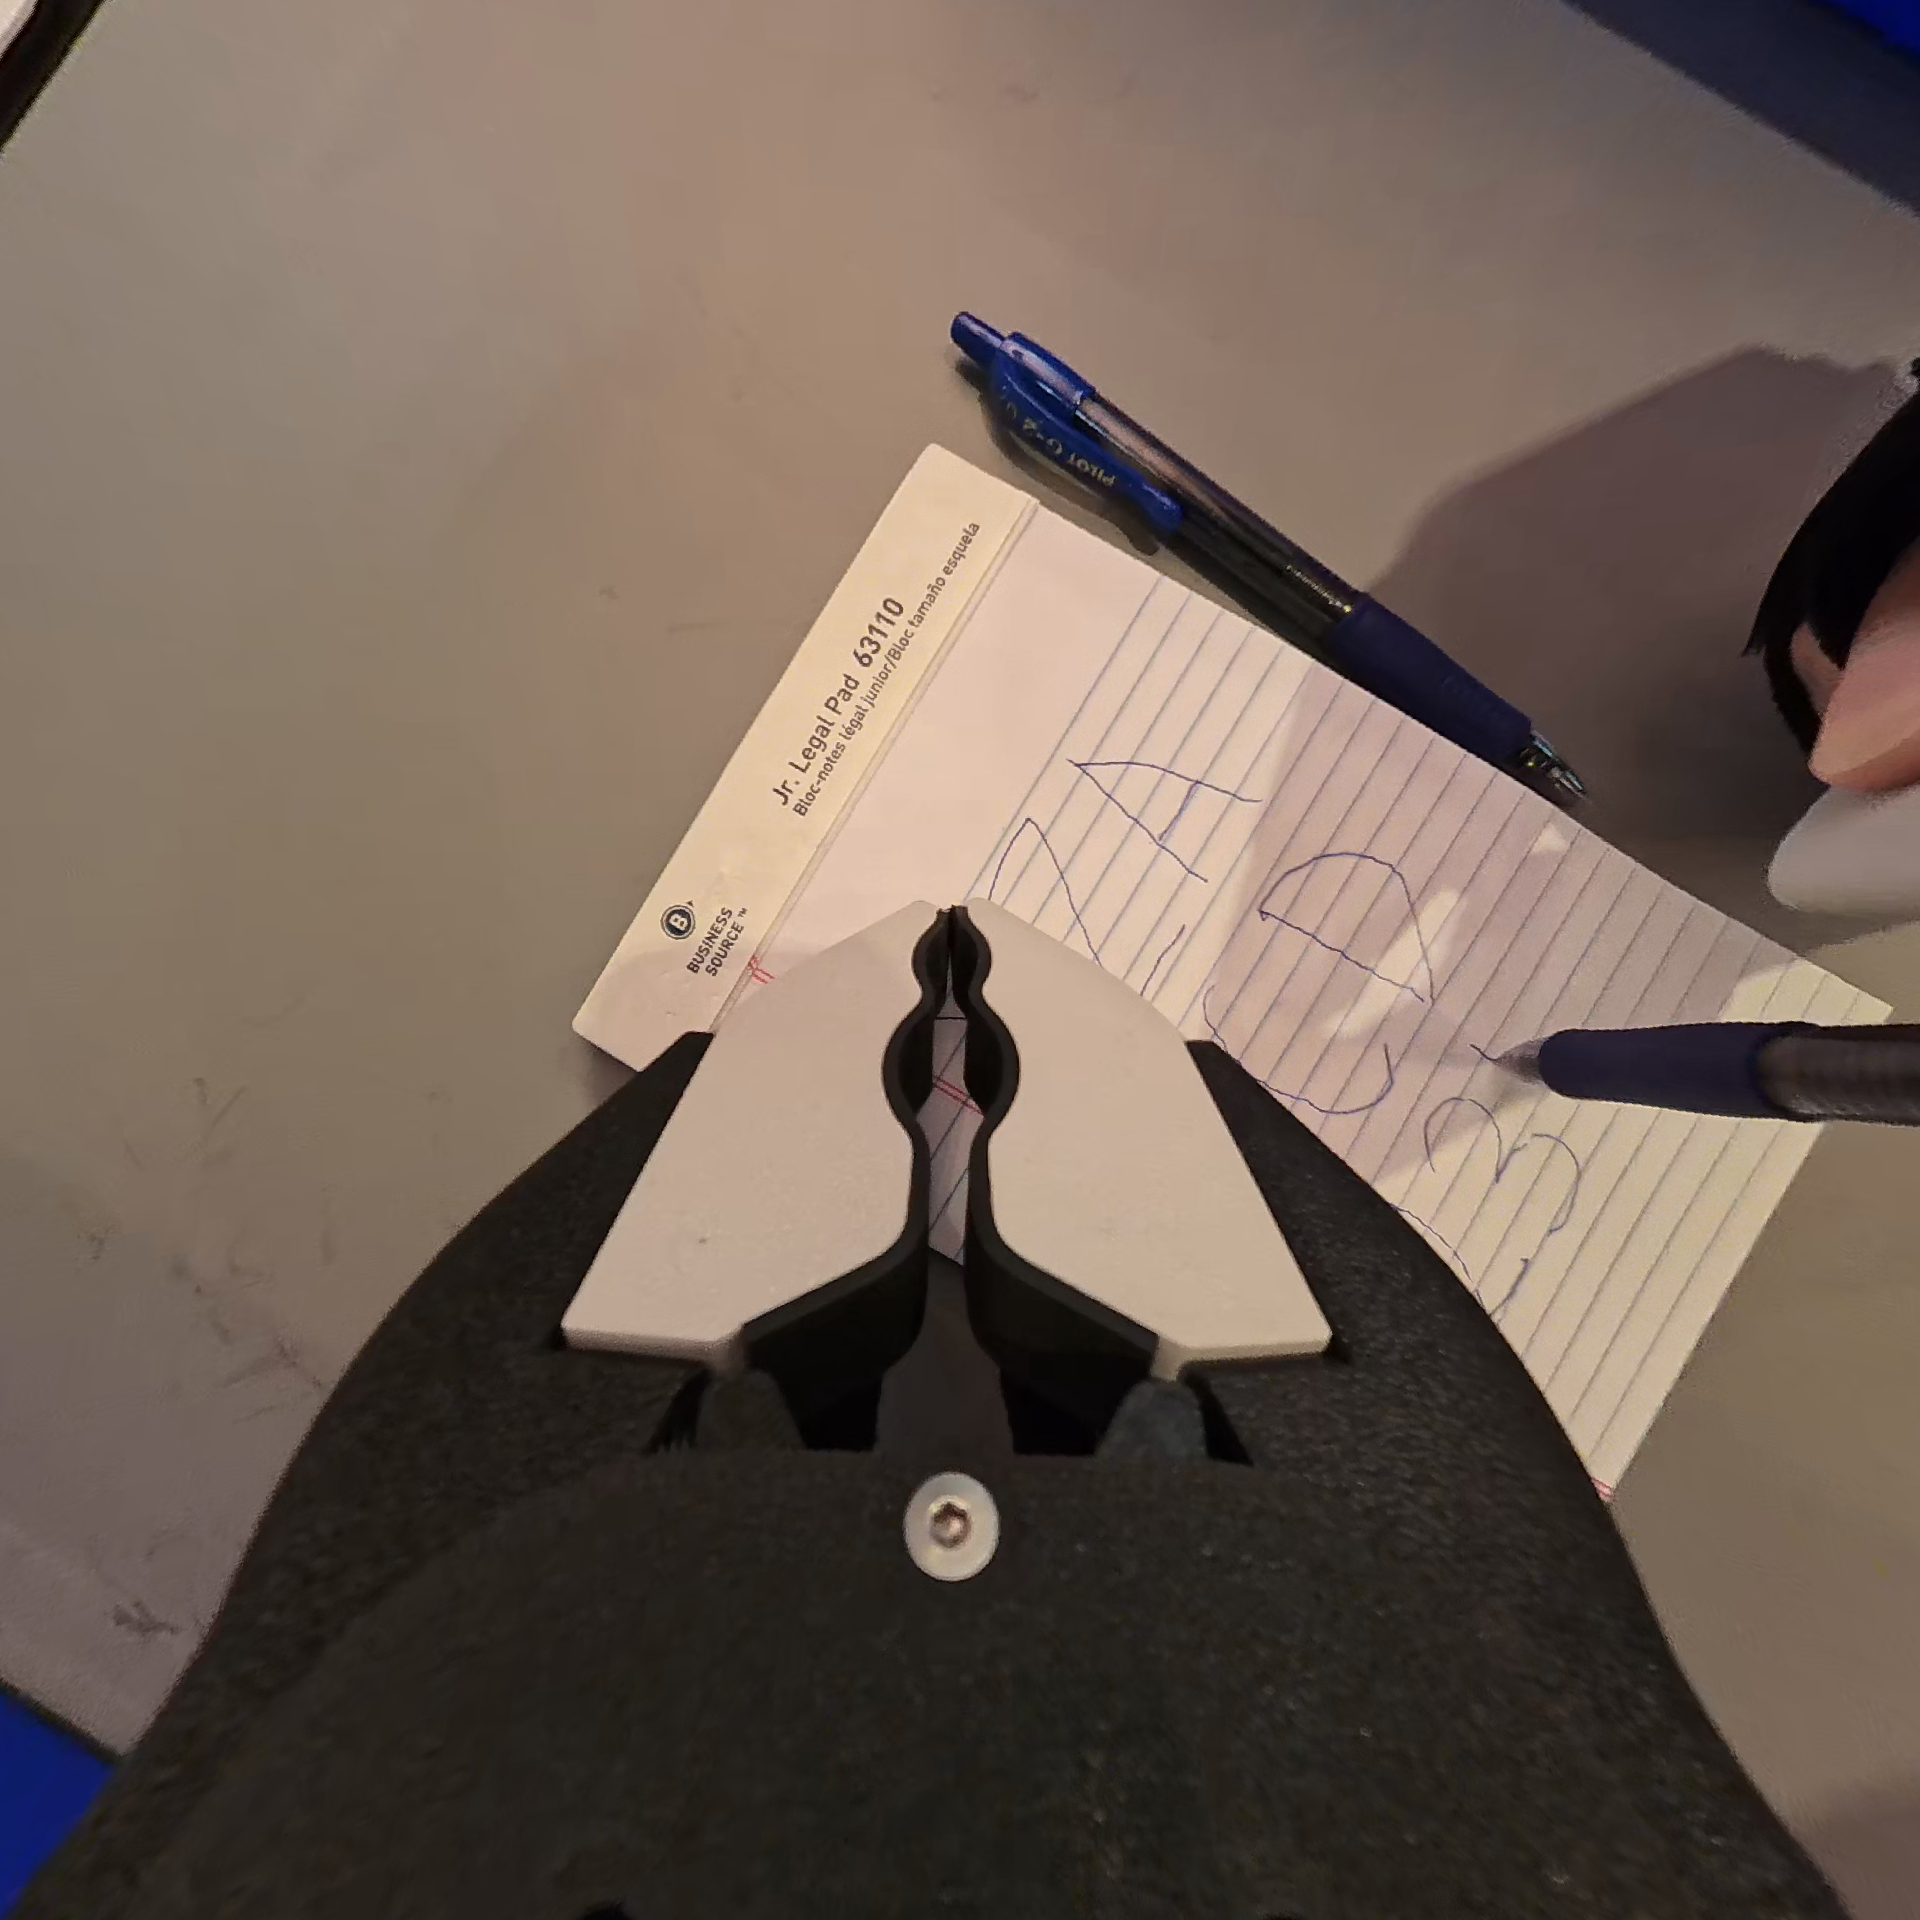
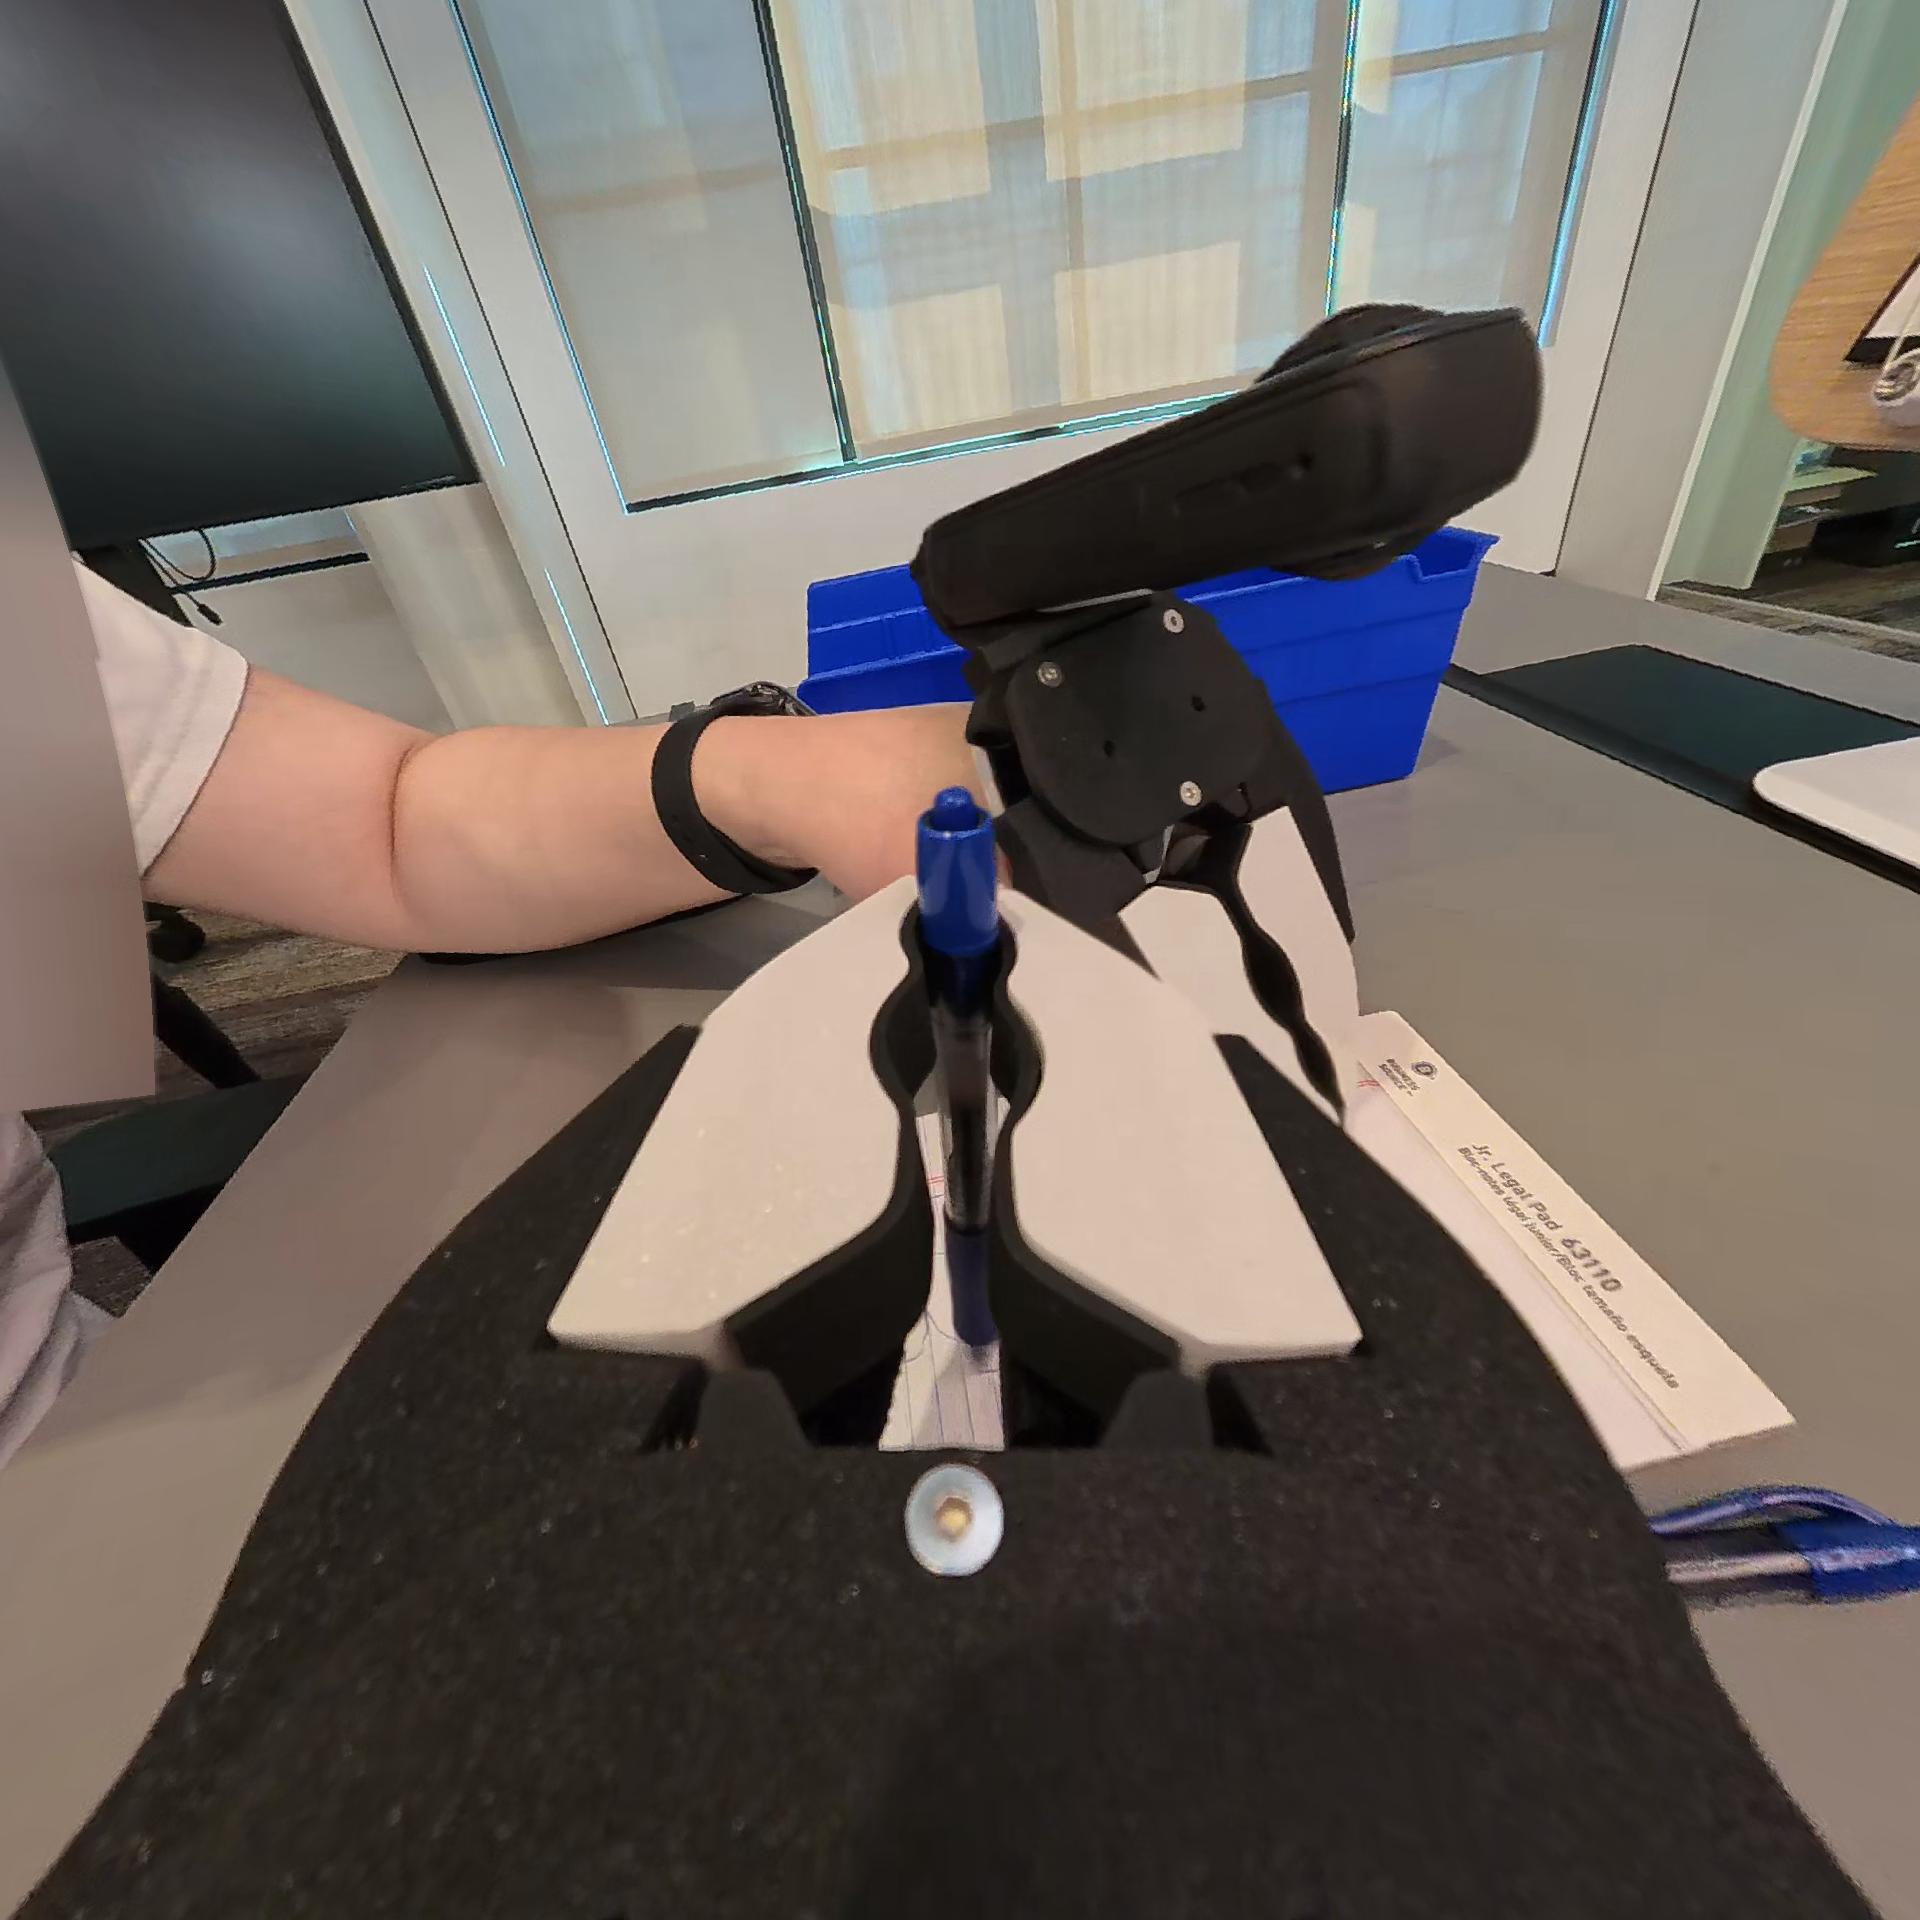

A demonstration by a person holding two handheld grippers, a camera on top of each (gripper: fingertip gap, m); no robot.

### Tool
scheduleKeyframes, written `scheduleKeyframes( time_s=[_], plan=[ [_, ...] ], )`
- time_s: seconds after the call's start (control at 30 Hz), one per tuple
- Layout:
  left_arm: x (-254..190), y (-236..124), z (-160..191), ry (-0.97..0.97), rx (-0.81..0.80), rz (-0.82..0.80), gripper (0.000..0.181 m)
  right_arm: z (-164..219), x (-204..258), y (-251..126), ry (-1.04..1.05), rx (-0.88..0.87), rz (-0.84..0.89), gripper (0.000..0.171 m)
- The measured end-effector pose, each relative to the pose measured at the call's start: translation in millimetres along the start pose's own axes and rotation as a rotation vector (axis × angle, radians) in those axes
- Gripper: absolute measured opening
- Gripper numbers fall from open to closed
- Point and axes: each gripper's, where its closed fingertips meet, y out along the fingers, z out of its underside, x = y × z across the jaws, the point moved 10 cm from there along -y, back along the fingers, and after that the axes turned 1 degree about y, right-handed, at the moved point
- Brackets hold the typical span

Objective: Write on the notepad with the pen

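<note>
A white lined notepad (image 1: 1143, 675) lies on the grey table, with several blue handwritten marks on its page. My left gripper (image 1: 951, 914) is shut and empty, with its tips down on the pad near the bound top edge. My right gripper (image 2: 961, 920) is shut on a blue pen (image 2: 961, 1049) and holds it upright. That pen's tip (image 1: 1512, 1055) touches the paper at the pad's right side. The notepad (image 2: 1507, 1247) and the left gripper (image 2: 1320, 1081) also show in the right wrist view.
A second blue pen (image 1: 1247, 551) lies on the table (image 1: 416, 520) just beyond the pad; it also shows in the right wrist view (image 2: 1787, 1538). A blue bin (image 2: 1371, 665) stands at the back of the table. A person's forearm (image 2: 520, 821) reaches in from the left. Some 12 cm of space lies between my two pairs of fingers.
</note>
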Motion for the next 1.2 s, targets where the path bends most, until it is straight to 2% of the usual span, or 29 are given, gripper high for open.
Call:
scheduleKeyframes(
  time_s=[0.27,1.2],
  plan=[
    [1,0,0,-0.003,-0.002,0.005,0.000,1,4,0,0.019,0.010,-0.036,0.005],
    [1,0,0,-0.001,-0.008,0.010,0.000,2,-3,-21,0.047,0.028,0.021,0.005]
  ],
)
